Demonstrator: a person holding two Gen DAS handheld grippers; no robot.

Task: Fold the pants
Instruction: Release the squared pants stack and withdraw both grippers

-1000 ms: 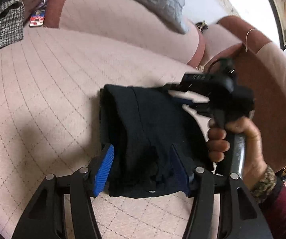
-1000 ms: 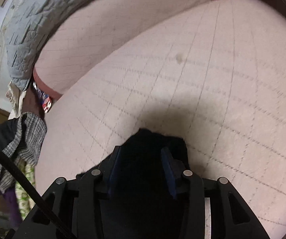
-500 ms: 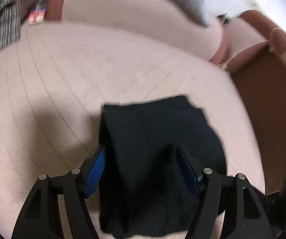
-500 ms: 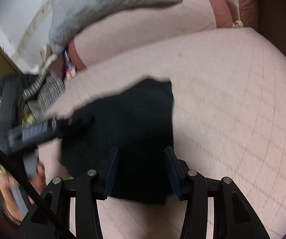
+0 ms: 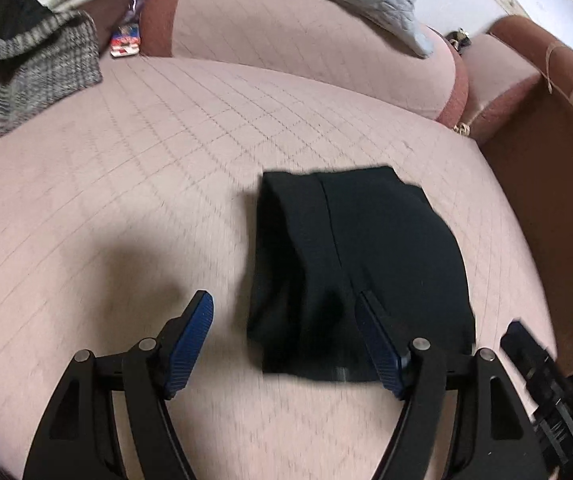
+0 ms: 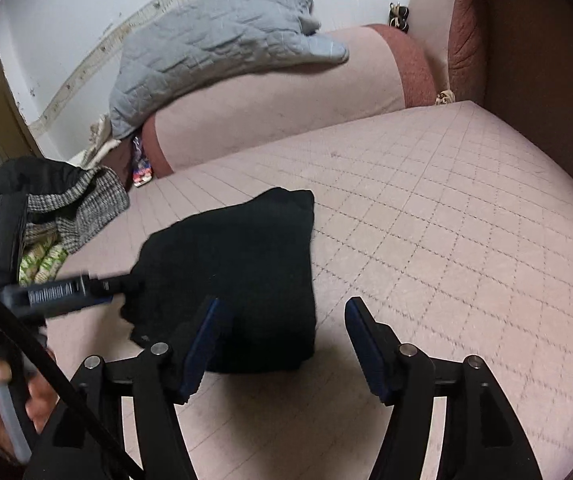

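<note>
Two grippers, the left gripper (image 5: 284,322) and right gripper (image 6: 282,328), are now hanging spread and empty above the black pants (image 5: 360,268), having let go, leaving them lying compactly folded mid-cushion on the pink sofa (image 5: 126,184), likely finished.

Bare cushion (image 6: 446,208) L/R of pants (image 6: 238,264); sweater pile (image 6: 78,204) blocks far-left.

The folded black fabric pants (image 6: 242,276) lie on the pink quilted sofa cushion (image 6: 446,216), with the black right gripper (image 6: 282,336) spread wide above their edge.
</note>
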